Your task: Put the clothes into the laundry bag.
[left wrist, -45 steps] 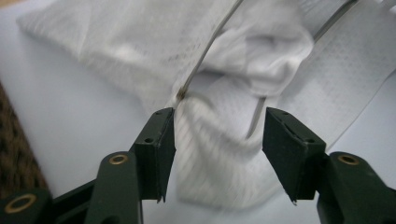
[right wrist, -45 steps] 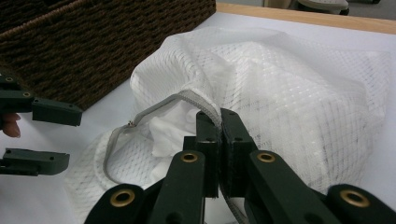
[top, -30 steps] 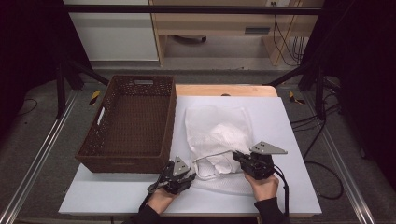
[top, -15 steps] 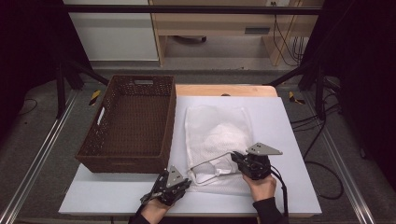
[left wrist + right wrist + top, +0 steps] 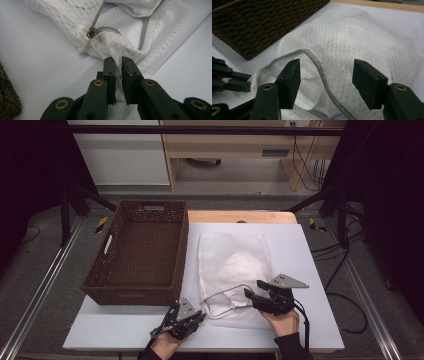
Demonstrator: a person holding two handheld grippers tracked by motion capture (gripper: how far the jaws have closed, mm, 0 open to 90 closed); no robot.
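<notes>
A white mesh laundry bag [image 5: 235, 265] lies flat on the white table, its zippered mouth toward the person, with white cloth [image 5: 135, 6] inside. My left gripper [image 5: 118, 67] is shut on the bag's near mesh edge, just below the zipper pull [image 5: 85, 43]. In the high view this left gripper [image 5: 199, 315] is at the bag's front left corner. My right gripper [image 5: 325, 72] stands open, jaws wide apart either side of the raised grey zipper edge [image 5: 317, 65]. From above, the right gripper [image 5: 252, 290] is at the bag's front right.
A dark brown wicker basket [image 5: 112, 280] stands empty left of the bag, close to my left gripper. The table's front edge [image 5: 210, 347] lies just behind both hands. Bare white surface shows right of the bag.
My left gripper has drawn back toward the person with the bag's edge in it, and the zipper mouth now gapes wider. The right gripper has shifted slightly left.
</notes>
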